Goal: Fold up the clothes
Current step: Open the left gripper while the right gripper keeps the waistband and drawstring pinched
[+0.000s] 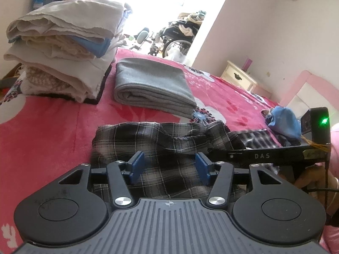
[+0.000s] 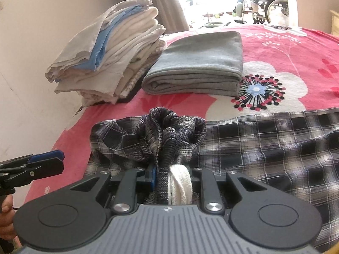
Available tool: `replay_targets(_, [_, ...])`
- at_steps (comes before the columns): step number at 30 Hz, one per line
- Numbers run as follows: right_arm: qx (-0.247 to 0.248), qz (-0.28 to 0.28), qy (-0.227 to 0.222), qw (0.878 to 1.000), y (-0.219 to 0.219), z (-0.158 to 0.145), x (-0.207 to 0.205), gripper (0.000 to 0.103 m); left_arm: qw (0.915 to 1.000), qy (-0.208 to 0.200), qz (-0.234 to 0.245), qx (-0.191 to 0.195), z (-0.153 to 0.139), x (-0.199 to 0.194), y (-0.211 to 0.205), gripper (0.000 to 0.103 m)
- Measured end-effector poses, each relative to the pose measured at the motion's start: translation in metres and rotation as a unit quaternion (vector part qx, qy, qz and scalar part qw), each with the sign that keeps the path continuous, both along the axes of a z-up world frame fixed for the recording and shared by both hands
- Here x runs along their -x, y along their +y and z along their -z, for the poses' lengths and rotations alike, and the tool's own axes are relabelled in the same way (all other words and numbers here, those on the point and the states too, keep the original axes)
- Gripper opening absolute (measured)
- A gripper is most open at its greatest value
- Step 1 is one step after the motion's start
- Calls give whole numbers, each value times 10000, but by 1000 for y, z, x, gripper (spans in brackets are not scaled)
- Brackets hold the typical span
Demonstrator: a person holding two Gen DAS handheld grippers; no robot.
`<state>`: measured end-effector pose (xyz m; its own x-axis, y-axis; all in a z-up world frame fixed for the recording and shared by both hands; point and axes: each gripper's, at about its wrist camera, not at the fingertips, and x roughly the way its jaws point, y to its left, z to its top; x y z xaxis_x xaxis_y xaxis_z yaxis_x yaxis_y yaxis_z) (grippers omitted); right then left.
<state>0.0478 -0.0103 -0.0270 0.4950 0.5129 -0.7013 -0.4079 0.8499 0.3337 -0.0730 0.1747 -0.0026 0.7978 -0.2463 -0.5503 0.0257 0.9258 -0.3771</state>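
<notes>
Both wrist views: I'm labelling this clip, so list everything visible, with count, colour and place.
plaid garment: one, black, grey and white check, spread on the bed nearest the cameras, one bunched end gripped.
grey folded garment: one, grey, on the bed beyond the plaid.
stack of folded clothes: one pile, cream and white with some blue, left of the grey one.
bedspread: one, pink-red with white flowers, under everything.
blue cloth: one, blue, crumpled at the right.
nightstand: one, cream, by the wall.
wheelchair: one, dark, in the bright doorway.
curtain: beige, behind the stack.
left gripper: black with blue pads, open over the plaid.
right gripper: black, shut on bunched plaid.
</notes>
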Motion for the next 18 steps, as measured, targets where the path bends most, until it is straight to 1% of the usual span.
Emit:
replay_targets(3, [12,8,-5,10000,0,0,0,23,10000,-13,-32,-19,-1,1,-2,55])
replay_targets(10, [66,50,24,10000,1,-1,1,23,9991,-71,-194,-374,-9,5,-12,55])
replay_targets(18, [130,55,-14,9999,3,-3,2,23,9990,-17,-195,-404,-10,8,-14,55])
